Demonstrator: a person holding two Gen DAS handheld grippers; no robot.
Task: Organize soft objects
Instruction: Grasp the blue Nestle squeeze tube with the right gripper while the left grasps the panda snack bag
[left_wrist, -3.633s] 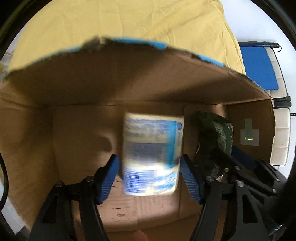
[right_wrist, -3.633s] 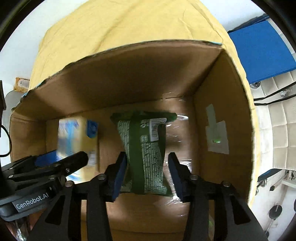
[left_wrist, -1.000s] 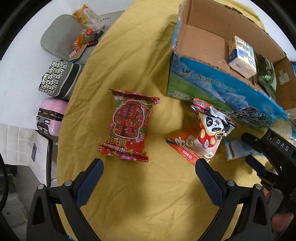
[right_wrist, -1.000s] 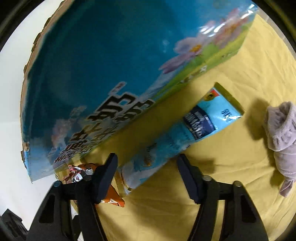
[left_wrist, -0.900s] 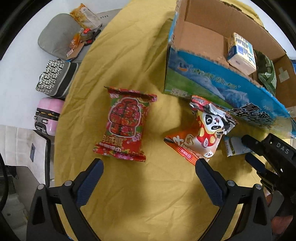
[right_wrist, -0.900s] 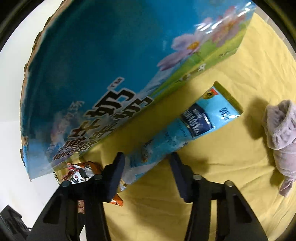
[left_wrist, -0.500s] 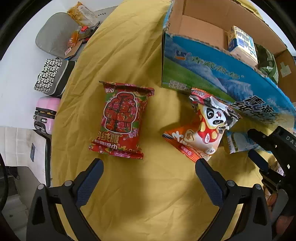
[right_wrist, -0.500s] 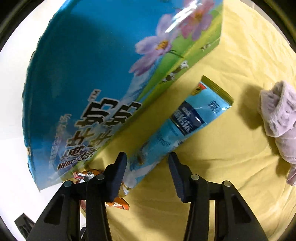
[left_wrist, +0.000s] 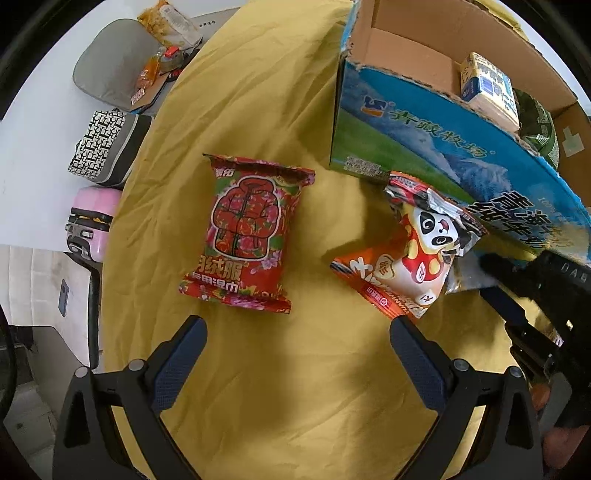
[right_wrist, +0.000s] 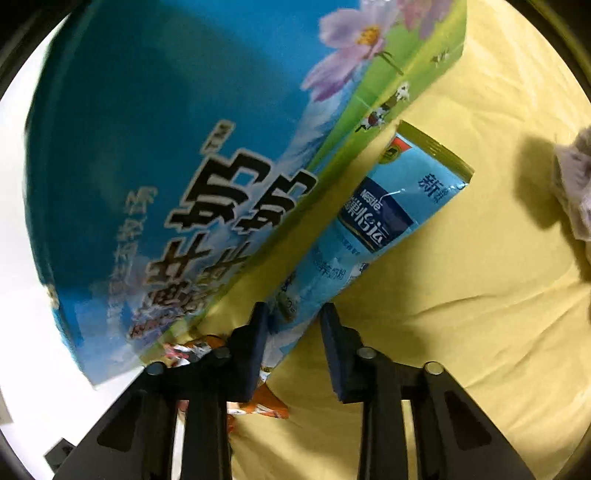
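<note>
The left gripper (left_wrist: 295, 343) hangs above the yellow tablecloth (left_wrist: 295, 387) with its blue-padded fingers spread wide and nothing between them. Just beyond its fingertips lies a red wet-wipe pack (left_wrist: 245, 234) printed with a flowered padded jacket, flat on the cloth, and to the right of it an orange panda snack bag (left_wrist: 410, 254) with a crumpled silver top that leans against the front wall of the blue-and-green milk carton box (left_wrist: 424, 136). Inside that open box a small blue-and-cream milk carton (left_wrist: 487, 90) stands beside a dark green packet (left_wrist: 537, 125) near the far right corner. The right gripper (right_wrist: 293, 321) sits low on the cloth beside the box (right_wrist: 166, 166), its fingers drawn in around the near end of a long light-blue Nestle pouch (right_wrist: 369, 229) — the left pad touches the pouch, while on the right pad contact cannot be made out. The pouch lies along the foot of the box's printed wall, its green-edged far end pointing away from the gripper, and the orange snack bag (right_wrist: 258, 402) shows under the left finger. A grey-lilac towel (right_wrist: 572, 188) sits well apart at the right edge. Off the table, seen from the left wrist — a grey cushion (left_wrist: 114, 62), a black-and-white patterned bag (left_wrist: 107, 147) and a pink suitcase (left_wrist: 90, 221).
</note>
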